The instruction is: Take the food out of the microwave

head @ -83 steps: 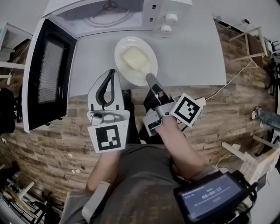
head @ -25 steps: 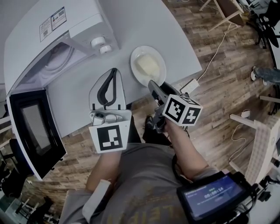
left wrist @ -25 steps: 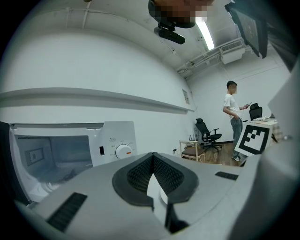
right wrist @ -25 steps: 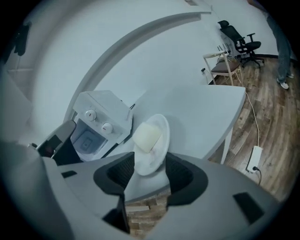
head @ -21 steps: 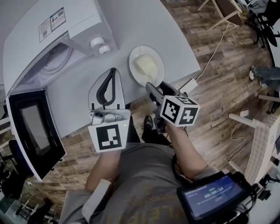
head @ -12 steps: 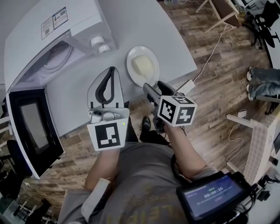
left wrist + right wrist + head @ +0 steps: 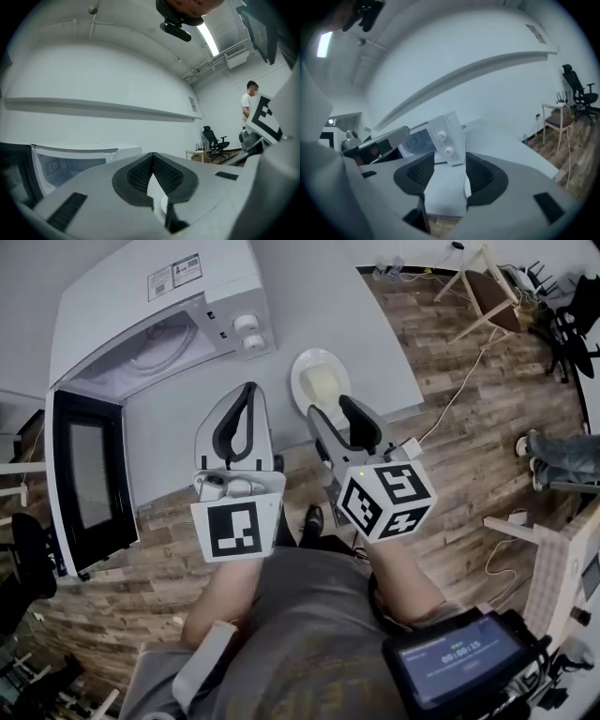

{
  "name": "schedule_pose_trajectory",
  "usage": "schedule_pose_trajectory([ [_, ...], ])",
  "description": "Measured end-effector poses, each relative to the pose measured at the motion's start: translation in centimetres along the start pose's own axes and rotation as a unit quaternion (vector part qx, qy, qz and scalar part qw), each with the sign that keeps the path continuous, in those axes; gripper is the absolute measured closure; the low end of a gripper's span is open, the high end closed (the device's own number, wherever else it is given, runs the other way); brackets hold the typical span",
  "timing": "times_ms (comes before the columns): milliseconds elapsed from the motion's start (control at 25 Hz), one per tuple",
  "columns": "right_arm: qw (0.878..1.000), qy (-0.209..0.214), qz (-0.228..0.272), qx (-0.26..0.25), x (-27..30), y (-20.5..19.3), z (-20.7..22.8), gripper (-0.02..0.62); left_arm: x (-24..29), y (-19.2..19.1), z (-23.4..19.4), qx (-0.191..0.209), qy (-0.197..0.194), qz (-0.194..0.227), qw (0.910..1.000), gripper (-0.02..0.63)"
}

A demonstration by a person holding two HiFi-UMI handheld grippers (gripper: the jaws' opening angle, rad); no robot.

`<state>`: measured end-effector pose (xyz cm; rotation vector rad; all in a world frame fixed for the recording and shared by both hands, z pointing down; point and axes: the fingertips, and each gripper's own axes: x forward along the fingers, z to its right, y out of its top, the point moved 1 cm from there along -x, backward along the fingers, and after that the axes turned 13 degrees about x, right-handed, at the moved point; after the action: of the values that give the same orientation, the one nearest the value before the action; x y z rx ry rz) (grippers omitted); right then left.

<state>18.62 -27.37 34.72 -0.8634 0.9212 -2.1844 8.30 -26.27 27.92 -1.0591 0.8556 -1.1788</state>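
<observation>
A white plate (image 7: 302, 369) with a pale yellow block of food (image 7: 323, 383) rests on the grey table (image 7: 187, 442), to the right of the white microwave (image 7: 150, 296). The microwave's door (image 7: 84, 479) hangs open at the left, and its chamber looks empty. My right gripper (image 7: 333, 409) hovers above the plate's near edge. Its jaws are apart and closing, with nothing between them. In the right gripper view, the right gripper (image 7: 446, 161) looks toward the microwave (image 7: 440, 136). My left gripper (image 7: 247, 392) is held beside it, shut and empty, and the left gripper (image 7: 153, 157) points level.
The table's near edge runs under both grippers, with wood floor beyond. A white cable (image 7: 450, 399) trails off the table's right corner. A chair (image 7: 487, 282) stands at the far right and another person's legs (image 7: 562, 460) at the right edge. A screen (image 7: 459, 662) hangs at my chest.
Both grippers have risen toward the camera, the right one more. The right gripper has rolled and drawn back from the plate, which stays on the table.
</observation>
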Motion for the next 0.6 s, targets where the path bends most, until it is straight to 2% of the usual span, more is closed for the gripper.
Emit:
schedule_pose_trajectory([
  [80, 0.998, 0.026, 0.038, -0.043, -1.1, 1.9, -2.6, 0.402, -1.1, 1.3, -0.4, -0.001, 0.009, 0.006, 0.9999, 0.598],
  [280, 0.983, 0.054, 0.109, -0.14, -3.6, 4.5, -7.6, 0.562, -3.5, 4.3, -1.4, 0.012, 0.034, 0.02, 0.9991, 0.598],
  [600, 0.969, 0.086, 0.138, -0.186, -4.5, 4.8, -11.9, 0.588, -6.3, 6.5, -2.7, 0.029, 0.058, 0.035, 0.9972, 0.598],
])
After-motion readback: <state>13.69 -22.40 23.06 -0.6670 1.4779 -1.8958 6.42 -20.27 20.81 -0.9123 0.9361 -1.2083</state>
